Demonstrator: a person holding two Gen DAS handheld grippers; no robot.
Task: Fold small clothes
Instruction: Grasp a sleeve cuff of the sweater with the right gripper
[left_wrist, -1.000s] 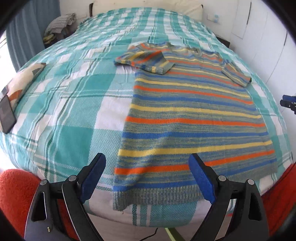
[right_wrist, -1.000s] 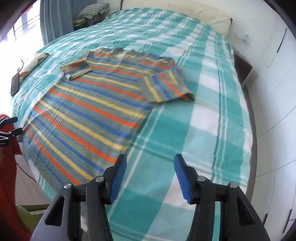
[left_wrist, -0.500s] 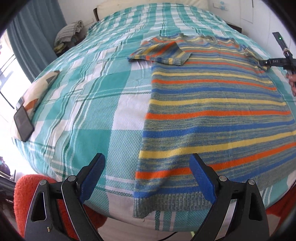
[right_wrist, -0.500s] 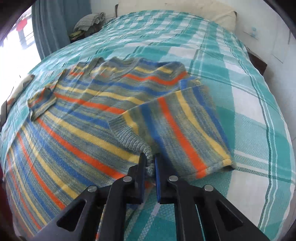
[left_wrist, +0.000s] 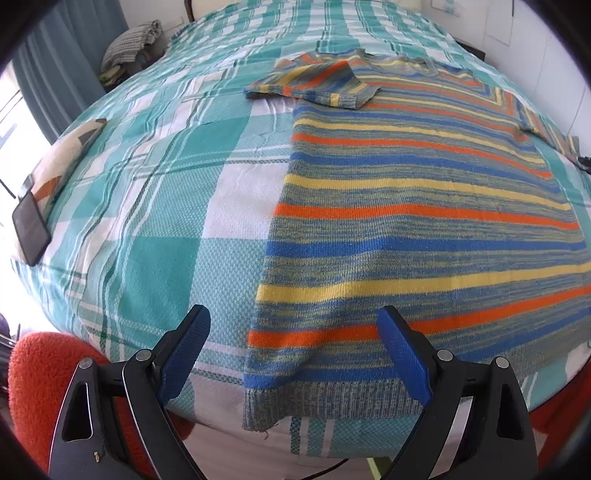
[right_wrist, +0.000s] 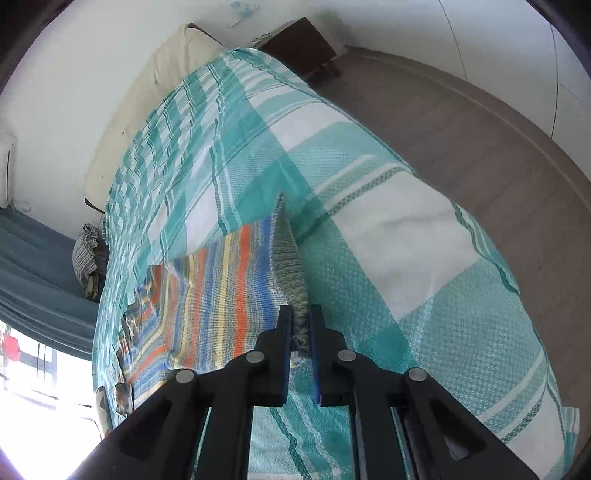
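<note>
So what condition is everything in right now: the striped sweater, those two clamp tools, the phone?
Striped sweater: flat on the bed, near sleeve folded in, hem at the edge.
Far sleeve cuff: lifted, pinched.
Right gripper: fingers clamped on the cuff.
Left gripper: fingers wide open, empty, above the hem.
Phone: screen dark.
</note>
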